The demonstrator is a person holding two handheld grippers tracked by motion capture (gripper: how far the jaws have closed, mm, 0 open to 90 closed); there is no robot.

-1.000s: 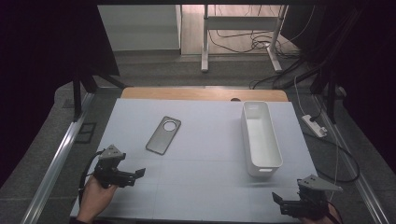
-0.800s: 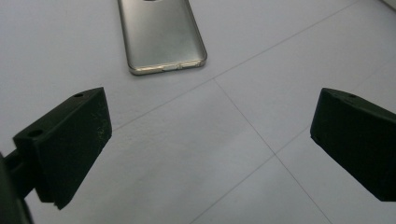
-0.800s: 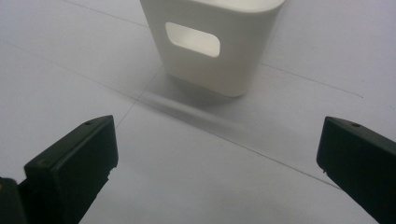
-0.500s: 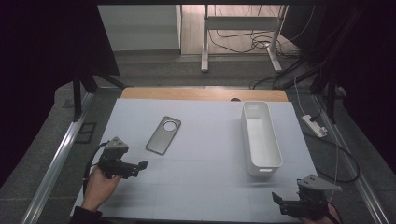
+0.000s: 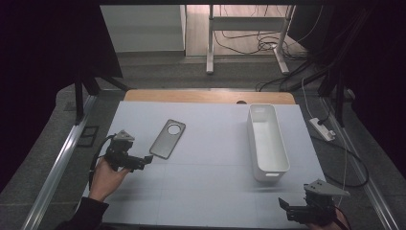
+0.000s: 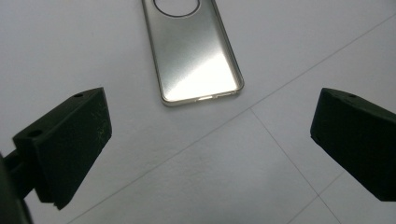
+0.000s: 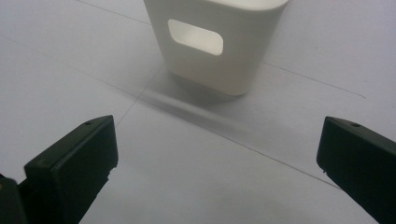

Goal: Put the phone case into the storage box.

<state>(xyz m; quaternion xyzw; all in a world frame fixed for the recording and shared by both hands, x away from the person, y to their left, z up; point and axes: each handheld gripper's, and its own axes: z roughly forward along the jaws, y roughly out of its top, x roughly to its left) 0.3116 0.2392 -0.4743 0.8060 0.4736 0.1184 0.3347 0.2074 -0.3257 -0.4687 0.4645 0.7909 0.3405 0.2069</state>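
A grey phone case [image 5: 167, 138] with a round camera hole lies flat on the white table, left of centre; the left gripper view shows its near end [image 6: 196, 60] just ahead of the jaws. My left gripper [image 5: 144, 162] is open, held low right beside the case's near end, with nothing between its jaws [image 6: 210, 149]. A long white bin [image 5: 267, 141] stands empty at the right; its handle end [image 7: 215, 42] faces my right gripper. The right gripper [image 5: 286, 209] rests open near the front right corner, short of the bin.
The white table top [image 5: 210, 182] has thin seam lines. A wooden strip [image 5: 206, 97] runs along its far edge. A power strip [image 5: 322, 128] and cables lie on the floor to the right. Metal rails flank both sides.
My left gripper has moved forward and right toward the phone case's near end. The right gripper has stayed where it was.
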